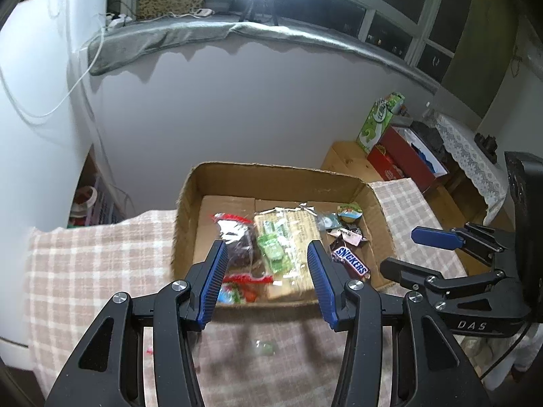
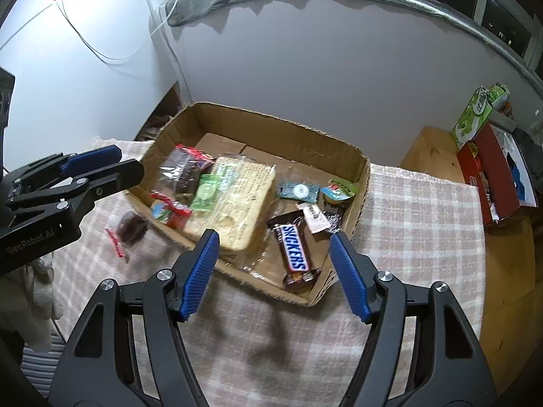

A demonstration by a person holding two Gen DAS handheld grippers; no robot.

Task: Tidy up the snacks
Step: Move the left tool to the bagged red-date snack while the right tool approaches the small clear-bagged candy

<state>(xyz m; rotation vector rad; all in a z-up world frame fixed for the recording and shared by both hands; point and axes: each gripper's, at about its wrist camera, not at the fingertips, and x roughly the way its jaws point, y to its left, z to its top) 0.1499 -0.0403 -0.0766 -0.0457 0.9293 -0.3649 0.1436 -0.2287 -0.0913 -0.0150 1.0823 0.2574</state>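
Note:
An open cardboard box stands on a pink checked cloth. In it lie a Snickers bar, a clear cracker pack, a green packet and a dark cake pack with red ends. My left gripper hovers open over the box's near left edge, holding nothing. My right gripper hangs open over the near right corner, also with nothing in it. A small dark wrapped snack lies on the cloth, left of the box.
A teal packet, a green-lidded cup and small candies fill the box's right end. A red box and a green carton stand on a wooden top at the right. A wall rises just behind the box.

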